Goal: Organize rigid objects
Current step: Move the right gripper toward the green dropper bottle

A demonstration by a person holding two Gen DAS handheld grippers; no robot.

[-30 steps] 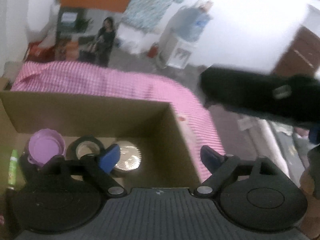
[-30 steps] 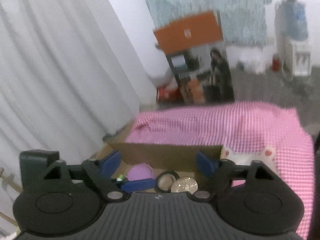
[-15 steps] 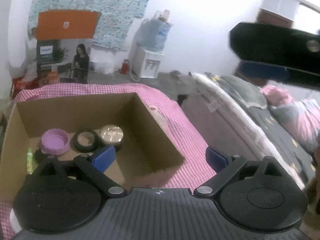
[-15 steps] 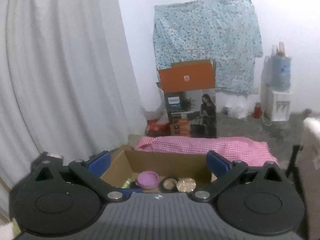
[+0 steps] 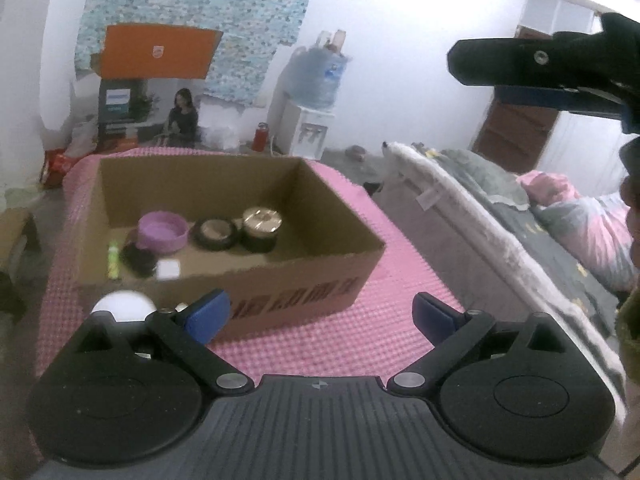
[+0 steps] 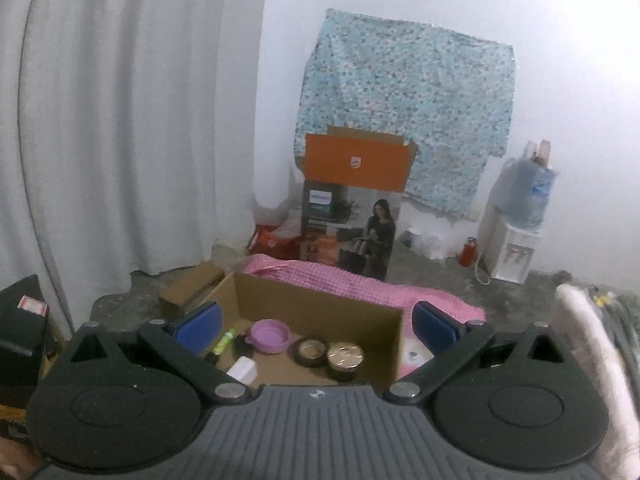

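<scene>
An open cardboard box [image 5: 304, 284] sits on a pink checked cloth [image 5: 360, 336]. Inside lie a purple bowl [image 5: 162, 232], a black ring [image 5: 216, 233], a gold-lidded tin [image 5: 261, 227], a green tube [image 5: 113, 258], a dark round thing [image 5: 140, 258] and a small white block [image 5: 168, 269]. My left gripper [image 5: 320, 314] hangs open and empty in front of the box. My right gripper [image 6: 316, 322] is open and empty too, farther back and higher, looking down at the same box [image 6: 394, 344] with the purple bowl [image 6: 267, 336]. The right gripper's body shows at the left wrist view's upper right.
A white round object [image 5: 120, 303] lies on the cloth by the box's near left corner. A bed with grey and pink bedding [image 5: 540, 216] runs along the right. A printed carton [image 6: 352, 216], a water dispenser [image 6: 516, 240] and a white curtain [image 6: 120, 120] stand behind.
Both grippers have pulled back from the box, which now looks smaller and fully in view. The right gripper also rose. Both jaws opened a little wider, with nothing in them.
</scene>
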